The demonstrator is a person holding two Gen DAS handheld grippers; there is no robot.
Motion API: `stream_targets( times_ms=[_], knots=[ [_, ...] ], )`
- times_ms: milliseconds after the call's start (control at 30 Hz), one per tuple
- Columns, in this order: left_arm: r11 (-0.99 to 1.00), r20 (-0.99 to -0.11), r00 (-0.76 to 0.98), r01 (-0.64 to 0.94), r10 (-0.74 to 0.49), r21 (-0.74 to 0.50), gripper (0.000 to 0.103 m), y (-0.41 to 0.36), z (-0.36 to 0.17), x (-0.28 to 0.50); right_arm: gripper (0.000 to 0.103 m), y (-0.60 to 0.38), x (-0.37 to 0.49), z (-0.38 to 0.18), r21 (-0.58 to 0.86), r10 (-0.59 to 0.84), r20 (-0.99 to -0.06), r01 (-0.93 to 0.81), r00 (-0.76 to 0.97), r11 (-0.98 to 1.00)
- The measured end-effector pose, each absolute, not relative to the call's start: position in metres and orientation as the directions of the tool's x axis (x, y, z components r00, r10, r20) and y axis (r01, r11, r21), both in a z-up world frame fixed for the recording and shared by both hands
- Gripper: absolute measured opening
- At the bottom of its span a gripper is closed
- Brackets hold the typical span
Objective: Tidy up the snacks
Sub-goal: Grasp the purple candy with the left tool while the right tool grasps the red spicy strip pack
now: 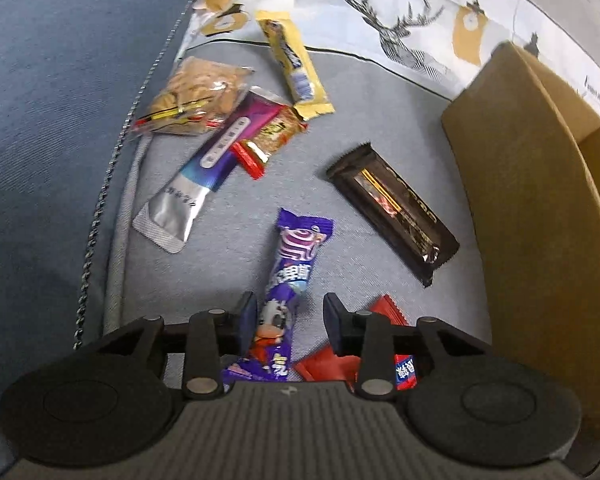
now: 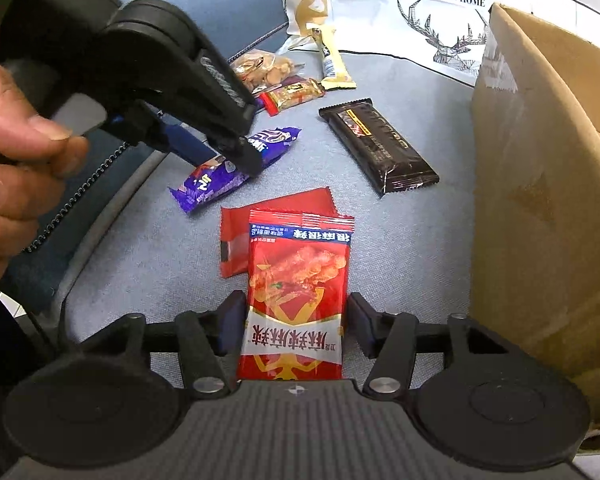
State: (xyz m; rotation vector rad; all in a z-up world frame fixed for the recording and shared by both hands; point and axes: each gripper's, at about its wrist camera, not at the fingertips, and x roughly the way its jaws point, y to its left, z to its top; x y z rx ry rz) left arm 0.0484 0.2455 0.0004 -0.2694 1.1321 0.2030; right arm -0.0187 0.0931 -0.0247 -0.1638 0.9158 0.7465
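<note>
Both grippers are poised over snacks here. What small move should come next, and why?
Probably close the right gripper on the red packet: its open fingers already sit either side of it, and the cardboard box stands just beside. The left gripper is likewise open around the purple bar, so it could follow.

Both wrist cameras look steeply down from close above the grey cushion (image 1: 228,240), facing 12 o'clock, the right from nearer the viewer, and share the purple wrapper (image 1: 290,276), black bar (image 2: 378,148) and cardboard box (image 2: 540,200) at 3 o'clock.
</note>
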Motion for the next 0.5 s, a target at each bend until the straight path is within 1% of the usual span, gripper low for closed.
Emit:
stream_targets(
  times_ms=[67, 200, 500],
  knots=[
    [0.952, -0.914, 0.405, -0.288, 0.025, -0.102, 0.040, 0.244, -0.002, 0.051, 0.062, 0.095, -0.019, -0.025, 0.166, 0.512, -0.768, -0.654, 0.383, 0.738],
    [0.955, -0.922, 0.386, -0.286, 0.035, -0.083, 0.040, 0.242, -0.006, 0.056, 0.062, 0.099, -0.022, -0.025, 0.138, 0.504, -0.768, -0.666, 0.395, 0.733],
    [0.961, -0.923, 0.383, -0.268, 0.044, -0.066, 0.040, 0.237, -0.008, 0.061, 0.062, 0.097, -0.019, -0.025, 0.136, 0.500, -0.764, -0.656, 0.407, 0.742]
  ],
)
